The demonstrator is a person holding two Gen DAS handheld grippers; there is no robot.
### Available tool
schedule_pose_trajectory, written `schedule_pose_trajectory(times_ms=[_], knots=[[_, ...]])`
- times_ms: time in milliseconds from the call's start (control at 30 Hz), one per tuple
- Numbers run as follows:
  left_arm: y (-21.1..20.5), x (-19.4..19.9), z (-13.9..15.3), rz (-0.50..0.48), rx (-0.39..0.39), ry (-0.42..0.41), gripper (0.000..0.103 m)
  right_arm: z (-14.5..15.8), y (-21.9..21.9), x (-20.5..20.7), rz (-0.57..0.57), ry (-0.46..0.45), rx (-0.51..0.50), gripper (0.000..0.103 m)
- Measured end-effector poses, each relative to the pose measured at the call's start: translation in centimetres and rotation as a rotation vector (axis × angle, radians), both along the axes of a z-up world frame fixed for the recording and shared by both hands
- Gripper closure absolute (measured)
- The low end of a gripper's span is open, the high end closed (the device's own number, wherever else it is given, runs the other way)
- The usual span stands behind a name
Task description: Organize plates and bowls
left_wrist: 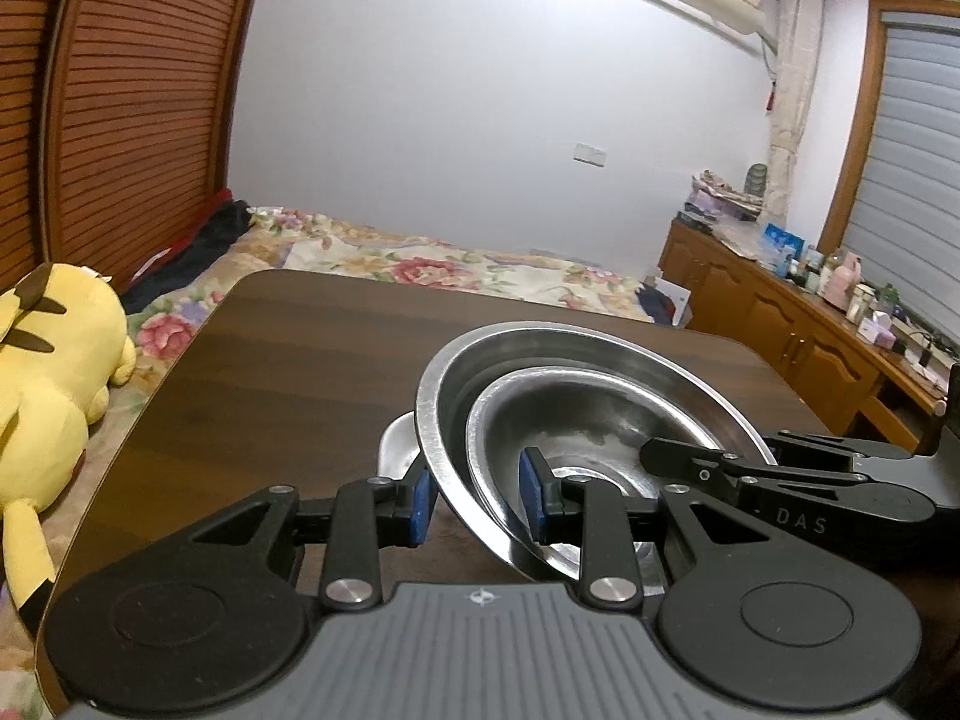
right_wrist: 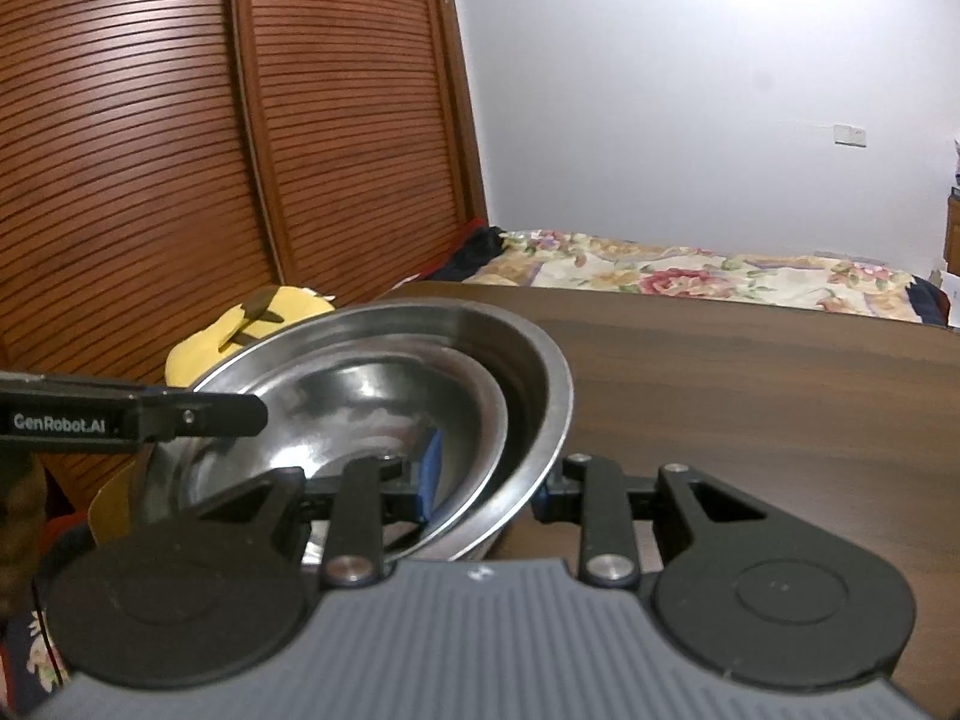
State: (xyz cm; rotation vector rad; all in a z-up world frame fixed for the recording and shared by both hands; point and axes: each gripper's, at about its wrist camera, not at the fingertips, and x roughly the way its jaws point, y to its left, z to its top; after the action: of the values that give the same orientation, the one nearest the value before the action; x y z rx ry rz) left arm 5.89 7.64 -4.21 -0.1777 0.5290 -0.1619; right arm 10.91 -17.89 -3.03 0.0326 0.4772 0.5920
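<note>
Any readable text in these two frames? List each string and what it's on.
"DAS" on the right gripper body, left wrist view; more letters may be hidden.
"GenRobot.AI" on the left gripper arm, right wrist view.
Labels on the bottles and boxes on the counter: too small to read.
Nothing on the steel bowls.

Table (left_wrist: 288, 360) left clear; bowls (left_wrist: 540, 396) block right.

silver steel bowls (left_wrist: 600, 420), dark brown woodgrain table (left_wrist: 300, 372), yellow plush toy (left_wrist: 54, 372), floral bedspread (left_wrist: 432, 264)
</note>
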Motion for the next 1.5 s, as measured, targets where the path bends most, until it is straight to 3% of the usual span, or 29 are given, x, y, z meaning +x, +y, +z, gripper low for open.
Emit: schedule_pose_trajectory(times_ms=[700,767,833,900,967,1033,1233,1367,1500], knots=[[1.4,0.4,-1.4,0.033,-0.007,0.022,0.072,-0.8,1.3,0.2,0.027,0.030,-0.007,0.071],[1.3,0.3,-1.5,0.036,-0.005,0.025,0.072,-0.8,1.4,0.1,0.030,0.022,-0.013,0.063],[1.3,0.2,-1.5,0.040,-0.004,0.023,0.072,-0.9,1.5,-0.1,0.021,0.008,-0.023,0.040],[1.3,0.2,-1.5,0.045,-0.001,0.021,0.069,-1.0,1.6,-0.3,0.016,-0.003,-0.028,0.039],[1.2,0.2,-1.4,0.052,0.009,0.020,0.065,-0.9,1.5,-0.4,0.008,-0.006,-0.029,0.036],[1.2,0.1,-1.4,0.058,0.010,0.016,0.051,-0.9,1.3,-0.3,0.000,-0.009,-0.025,0.033],[1.0,-0.1,-0.4,0.070,0.034,-0.011,0.028,0.0,0.3,-0.6,-0.027,-0.028,-0.010,0.029],[0.4,-0.4,0.3,0.067,0.054,-0.030,0.018,0.9,-0.6,-1.1,-0.050,-0.058,-0.008,0.025],[-0.4,-0.8,1.1,0.067,0.093,-0.050,0.007,1.9,-1.9,-1.8,-0.080,-0.090,-0.001,0.011]])
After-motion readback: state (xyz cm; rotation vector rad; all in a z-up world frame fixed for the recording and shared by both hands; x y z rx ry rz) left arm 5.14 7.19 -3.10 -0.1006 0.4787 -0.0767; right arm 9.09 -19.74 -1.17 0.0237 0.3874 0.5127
